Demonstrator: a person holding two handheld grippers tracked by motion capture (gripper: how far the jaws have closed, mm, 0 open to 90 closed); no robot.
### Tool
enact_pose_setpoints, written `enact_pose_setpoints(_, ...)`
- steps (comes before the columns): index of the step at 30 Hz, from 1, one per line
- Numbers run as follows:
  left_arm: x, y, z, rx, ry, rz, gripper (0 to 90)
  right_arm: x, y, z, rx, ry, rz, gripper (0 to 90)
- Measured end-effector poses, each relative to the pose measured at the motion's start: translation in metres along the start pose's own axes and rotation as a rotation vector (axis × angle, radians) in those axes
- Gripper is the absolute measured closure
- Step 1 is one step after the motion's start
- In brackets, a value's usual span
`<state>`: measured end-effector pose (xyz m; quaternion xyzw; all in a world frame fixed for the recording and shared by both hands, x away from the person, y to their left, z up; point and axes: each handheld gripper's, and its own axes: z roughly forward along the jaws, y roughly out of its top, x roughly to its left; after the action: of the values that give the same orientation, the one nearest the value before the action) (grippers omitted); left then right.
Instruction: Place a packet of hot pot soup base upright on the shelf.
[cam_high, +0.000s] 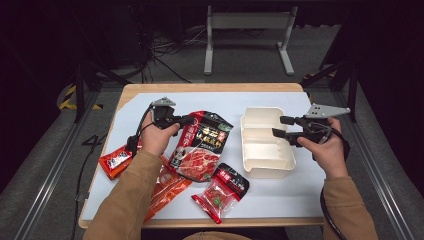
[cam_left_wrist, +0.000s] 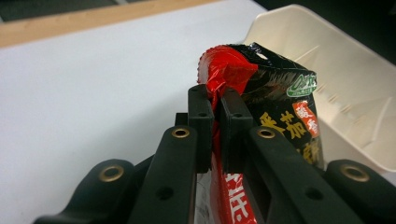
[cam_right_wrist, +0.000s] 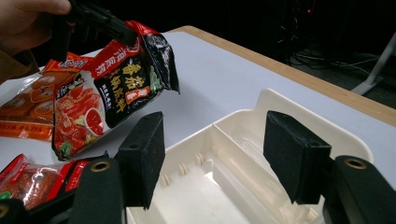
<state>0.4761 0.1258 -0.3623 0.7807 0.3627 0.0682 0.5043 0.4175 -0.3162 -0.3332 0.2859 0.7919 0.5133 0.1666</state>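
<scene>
Left gripper (cam_left_wrist: 217, 107) pinches the crinkled red-and-black pouch (cam_high: 201, 145) — right gripper (cam_right_wrist: 217, 156) gapes over the tray (cam_high: 265, 142).

The black-and-red pouch (cam_right_wrist: 119, 79) carried large yellow Chinese characters, among them 番茄, and a small green oval logo (cam_left_wrist: 302, 85) too blurred to read. Print on the other packets (cam_high: 222, 187) was illegible.

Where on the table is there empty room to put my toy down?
The white mat is bare along its far edge, behind the big black-and-red packet and the cream tray. There is also bare room at the near right, in front of the tray. The near left is crowded with sauce packets.
</scene>
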Motion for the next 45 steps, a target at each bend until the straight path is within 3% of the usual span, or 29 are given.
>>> enact_pose_setpoints(15,-0.037,0.015,-0.031,-0.105,-0.007,0.114,85.3,0.01,0.009,-0.002,-0.024,0.025,-0.012,38.9)
enact_pose_setpoints(20,-0.05,0.016,-0.041,-0.135,0.013,0.158,85.5,0.015,0.013,0.0,-0.029,0.037,-0.024,38.8)
enact_pose_setpoints(27,-0.054,0.014,-0.055,-0.194,0.025,0.183,86.1,0.026,0.021,0.005,-0.04,0.068,-0.045,38.9)
enact_pose_setpoints(32,-0.056,0.011,-0.063,-0.238,0.006,0.198,86.3,0.033,0.027,0.008,-0.046,0.09,-0.054,38.8)
enact_pose_setpoints(37,-0.059,0.007,-0.072,-0.288,-0.024,0.231,86.4,0.043,0.037,0.02,-0.052,0.142,-0.059,39.0)
enact_pose_setpoints(40,-0.062,0.006,-0.076,-0.301,-0.032,0.25,86.5,0.052,0.045,0.03,-0.051,0.177,-0.076,38.6)
enact_pose_setpoints(45,-0.061,0.004,-0.078,-0.306,-0.038,0.24,86.5,0.064,0.056,0.043,-0.044,0.206,-0.1,38.0)
